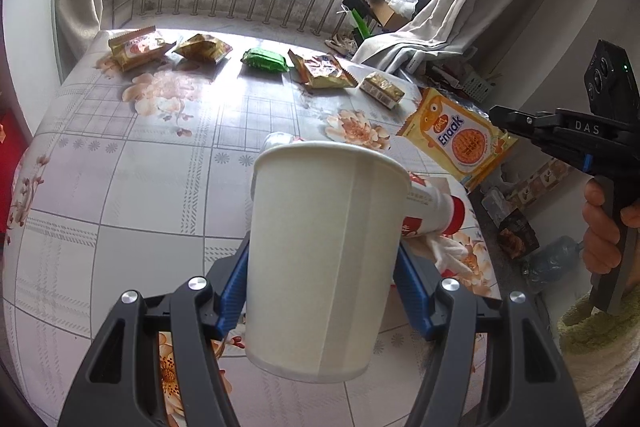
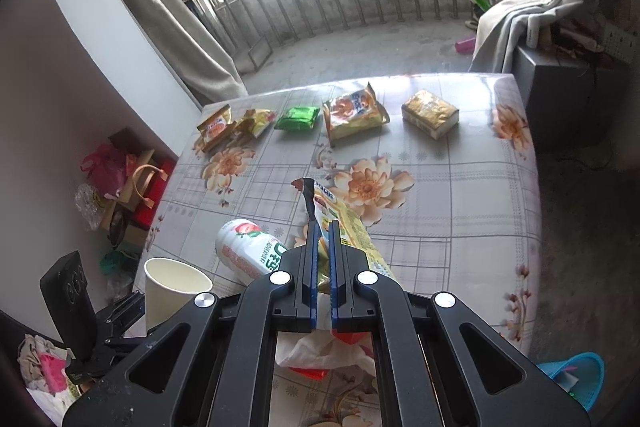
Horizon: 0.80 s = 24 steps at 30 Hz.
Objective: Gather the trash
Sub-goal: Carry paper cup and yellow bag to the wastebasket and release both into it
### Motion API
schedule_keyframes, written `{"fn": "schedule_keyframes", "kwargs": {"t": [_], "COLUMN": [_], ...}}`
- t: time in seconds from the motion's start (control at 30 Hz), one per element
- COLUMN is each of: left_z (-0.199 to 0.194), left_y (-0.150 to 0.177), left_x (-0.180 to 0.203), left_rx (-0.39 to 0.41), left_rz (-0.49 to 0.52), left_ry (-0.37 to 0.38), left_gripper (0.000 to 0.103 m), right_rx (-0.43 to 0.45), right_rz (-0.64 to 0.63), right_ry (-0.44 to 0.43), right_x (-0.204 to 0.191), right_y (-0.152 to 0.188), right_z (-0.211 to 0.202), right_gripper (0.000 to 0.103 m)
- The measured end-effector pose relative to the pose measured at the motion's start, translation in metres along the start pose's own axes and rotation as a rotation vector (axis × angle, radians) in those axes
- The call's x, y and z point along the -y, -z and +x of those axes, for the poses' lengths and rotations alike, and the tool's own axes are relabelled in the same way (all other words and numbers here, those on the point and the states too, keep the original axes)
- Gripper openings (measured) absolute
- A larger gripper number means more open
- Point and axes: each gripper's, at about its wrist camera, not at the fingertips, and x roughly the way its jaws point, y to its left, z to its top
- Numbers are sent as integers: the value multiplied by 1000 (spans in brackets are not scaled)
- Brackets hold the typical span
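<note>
My left gripper is shut on a white paper cup, its blue pads pressing both sides and the cup tilted away. The right wrist view has that cup at lower left with the left gripper under it. My right gripper is shut on a torn yellow snack wrapper, held above the table. From the left wrist view the wrapper hangs from the right gripper, with a hand on its handle. A white bottle with a red cap lies on its side beside a crumpled tissue.
The floral tablecloth table carries a row of snack packs at its far edge: two yellow ones, a green one, a bigger yellow one and a gold block. A blue basket stands on the floor at lower right.
</note>
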Motion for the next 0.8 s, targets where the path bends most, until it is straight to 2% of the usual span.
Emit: {"fn": "schedule_keyframes", "kwargs": {"t": [0.4,0.8], "left_z": [-27,-43], "left_y": [4,14], "left_x": [24,72], "left_rx": [42,46], "left_rz": [40,124], "left_ry": [38,125], "left_gripper": [63,63], "right_rx": [77,175], "right_rz": [15,134], "right_ry": [-2,36], "right_x": [6,40], "right_y": [21,81], "right_z": [-53,-117], "right_gripper": [3,3]}}
